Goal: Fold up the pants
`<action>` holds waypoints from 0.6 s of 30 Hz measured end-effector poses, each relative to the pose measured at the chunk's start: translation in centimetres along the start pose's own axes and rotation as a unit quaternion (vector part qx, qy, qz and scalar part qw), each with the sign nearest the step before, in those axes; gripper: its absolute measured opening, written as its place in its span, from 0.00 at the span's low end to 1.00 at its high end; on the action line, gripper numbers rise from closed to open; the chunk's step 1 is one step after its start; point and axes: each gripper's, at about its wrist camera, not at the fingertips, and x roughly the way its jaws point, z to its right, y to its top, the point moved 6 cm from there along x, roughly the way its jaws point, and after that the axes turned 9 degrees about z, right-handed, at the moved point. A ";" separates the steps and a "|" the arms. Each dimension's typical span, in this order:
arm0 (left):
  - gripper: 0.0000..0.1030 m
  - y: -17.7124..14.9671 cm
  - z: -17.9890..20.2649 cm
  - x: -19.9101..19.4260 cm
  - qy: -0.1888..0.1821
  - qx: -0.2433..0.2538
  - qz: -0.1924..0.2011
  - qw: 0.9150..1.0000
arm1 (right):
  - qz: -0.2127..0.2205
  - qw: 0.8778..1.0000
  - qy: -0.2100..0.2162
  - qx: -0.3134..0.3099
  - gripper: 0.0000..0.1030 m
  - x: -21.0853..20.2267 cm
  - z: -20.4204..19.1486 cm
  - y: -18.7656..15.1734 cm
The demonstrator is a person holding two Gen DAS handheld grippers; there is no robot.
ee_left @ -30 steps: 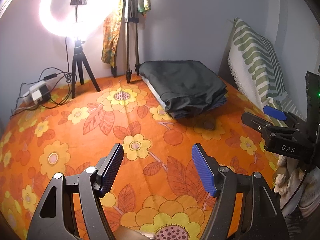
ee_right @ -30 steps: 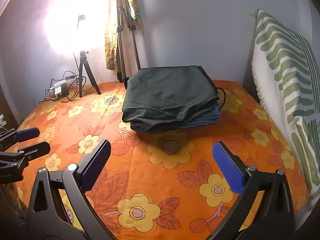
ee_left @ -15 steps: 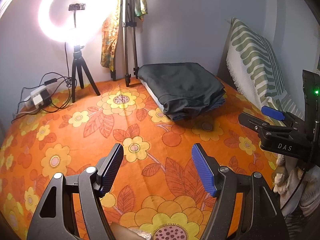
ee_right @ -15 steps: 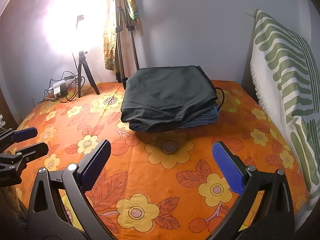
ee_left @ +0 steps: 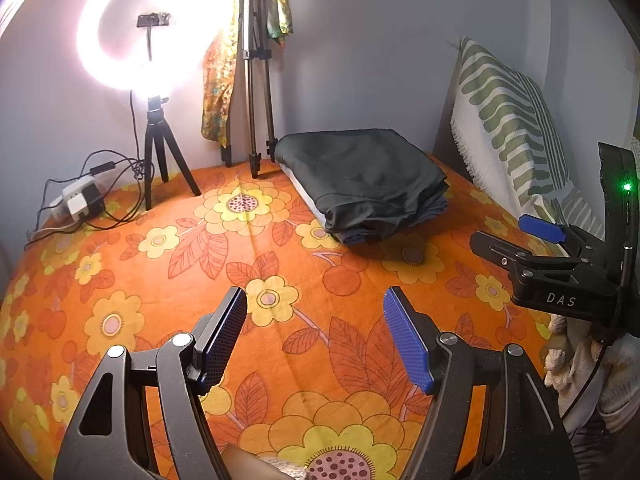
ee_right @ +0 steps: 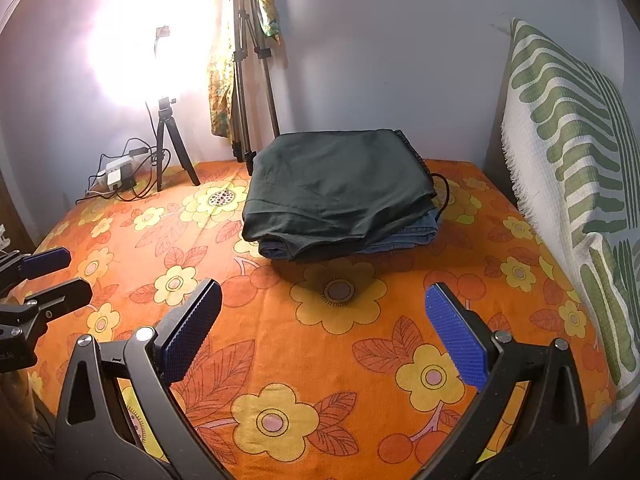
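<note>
A stack of folded clothes lies at the far side of the orange flowered bedspread. Dark green folded pants top it, with blue denim beneath. My left gripper hovers open over bare bedspread, well short of the stack, nothing between its blue pads. My right gripper is also open and empty, nearer the stack's front edge. Each gripper shows at the edge of the other's view: right gripper, left gripper.
A lit ring light on a small tripod and a taller tripod stand by the back wall. A power strip with cables lies at far left. A green-striped pillow leans at the right.
The left view has shifted slightly, so the stack and ring light sit a little higher and further off. The right view is unchanged. Both grippers stay open.
</note>
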 end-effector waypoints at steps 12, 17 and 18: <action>0.69 0.0 -0.1 -0.1 -0.001 -0.002 0.000 1.000 | -0.001 1.000 0.000 0.000 1.00 -0.1 0.0 0.0; 0.69 0.0 -0.2 -0.1 -0.002 0.000 0.000 1.000 | -0.001 1.000 -0.001 -0.001 1.00 -0.1 -0.1 0.1; 0.69 0.0 -0.1 -0.1 -0.001 0.000 0.000 1.000 | -0.001 1.000 0.000 0.000 1.00 -0.1 -0.1 0.1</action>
